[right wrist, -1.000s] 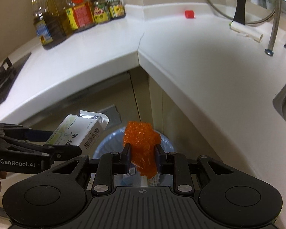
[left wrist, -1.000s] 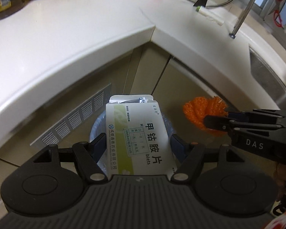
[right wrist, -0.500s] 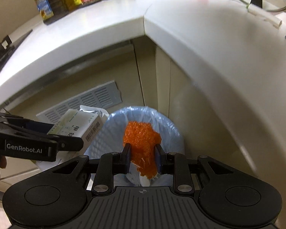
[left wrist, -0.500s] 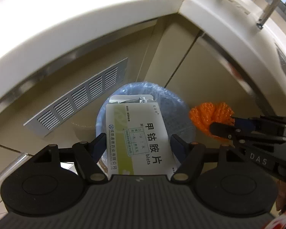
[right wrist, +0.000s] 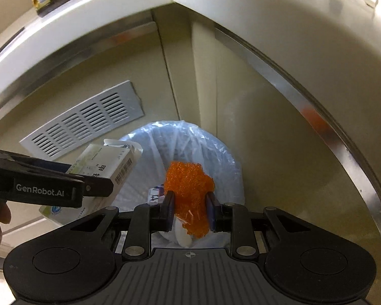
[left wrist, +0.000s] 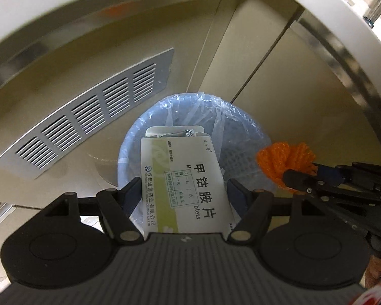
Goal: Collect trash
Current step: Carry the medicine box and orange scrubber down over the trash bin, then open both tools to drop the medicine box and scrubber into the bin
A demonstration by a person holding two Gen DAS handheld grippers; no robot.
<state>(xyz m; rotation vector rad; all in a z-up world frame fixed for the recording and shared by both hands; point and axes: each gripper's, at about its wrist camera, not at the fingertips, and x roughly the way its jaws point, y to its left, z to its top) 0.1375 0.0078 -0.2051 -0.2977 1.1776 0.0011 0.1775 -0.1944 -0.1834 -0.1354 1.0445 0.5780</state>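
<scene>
Orange mesh [right wrist: 188, 190] is pinched in your right claw [right wrist: 189, 209], jaws nearly closed. Left claw [left wrist: 184, 193] is clamped wide on the white pill box [left wrist: 184, 183], flap open. Both hang over the lined bin [right wrist: 223, 162].

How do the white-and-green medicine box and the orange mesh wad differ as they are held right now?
The white-and-green cardboard medicine box is flat, rigid and printed; the crumpled orange mesh wad is soft and shapeless. The box fills wide-set jaws of the left gripper; the wad is pinched between narrow-set jaws of the right gripper. The box's far flap stands open. Both hang above the blue-lined trash bin.
</scene>
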